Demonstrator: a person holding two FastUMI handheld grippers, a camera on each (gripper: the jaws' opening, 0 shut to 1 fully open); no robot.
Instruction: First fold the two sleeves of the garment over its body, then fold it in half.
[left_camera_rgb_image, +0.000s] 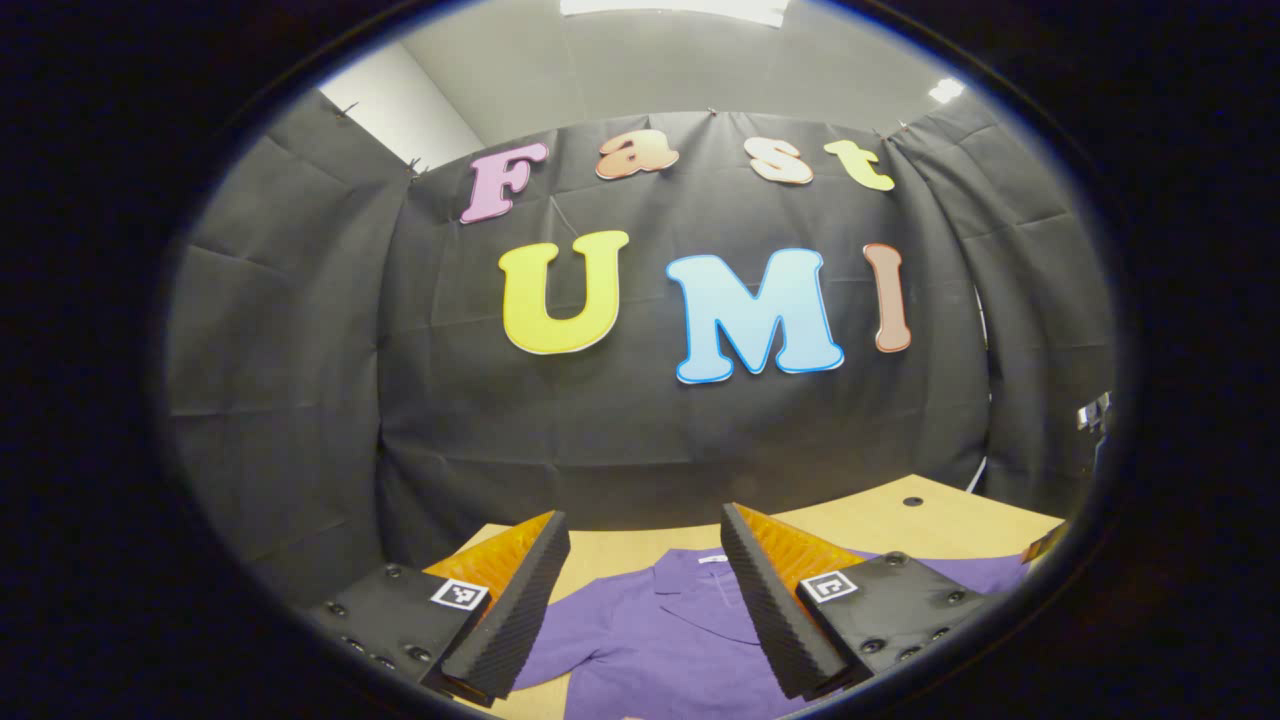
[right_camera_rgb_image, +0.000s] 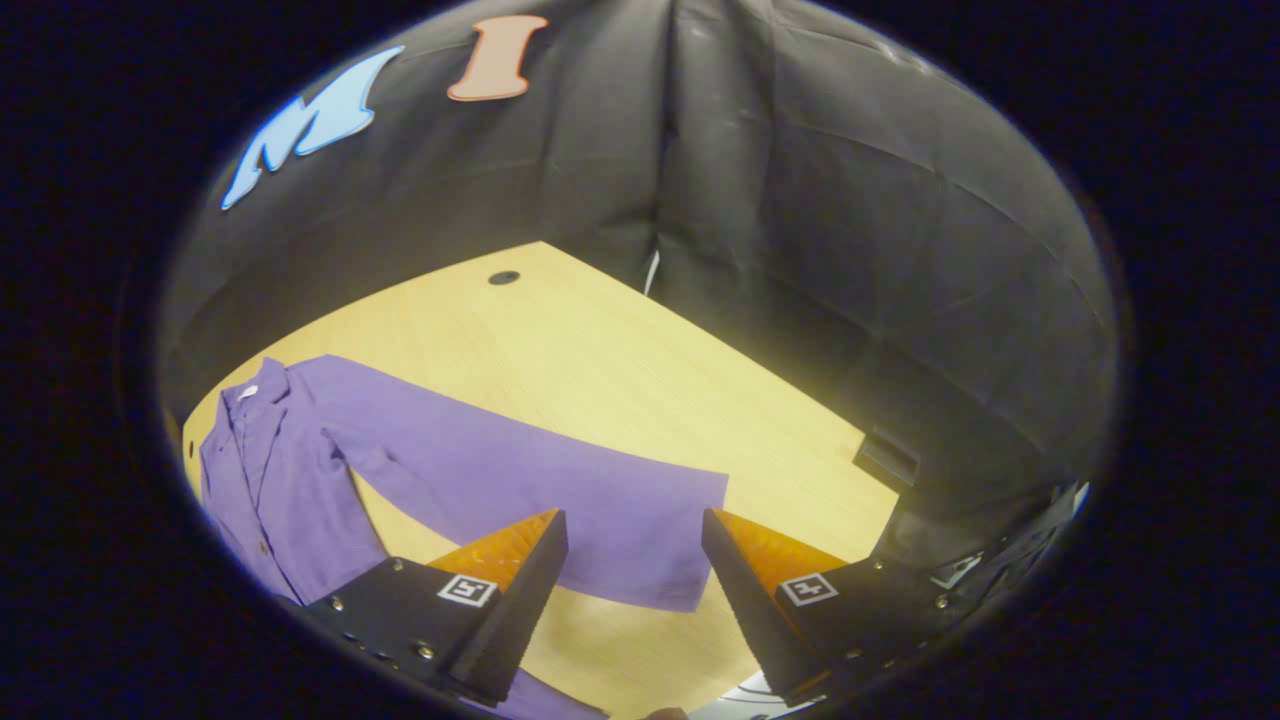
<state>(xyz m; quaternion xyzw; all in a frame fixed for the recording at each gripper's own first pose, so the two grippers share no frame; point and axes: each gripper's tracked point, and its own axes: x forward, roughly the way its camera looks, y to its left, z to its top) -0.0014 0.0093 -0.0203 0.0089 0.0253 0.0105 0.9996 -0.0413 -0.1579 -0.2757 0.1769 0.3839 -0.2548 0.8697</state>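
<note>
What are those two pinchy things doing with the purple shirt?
A person is holding one tool in each hand to fold a purple shirt that lies flat on a wooden table. Nothing is folded yet. The right tool hangs open above the end of one long sleeve, which is stretched straight out to the side. The left tool is open too, up over the collar. Neither one has grabbed any cloth.

Black cloth walls (left_camera_rgb_image: 300, 350); light wooden table (right_camera_rgb_image: 640, 370); grey ceiling, bright ceiling lights (left_camera_rgb_image: 680, 8).
</note>
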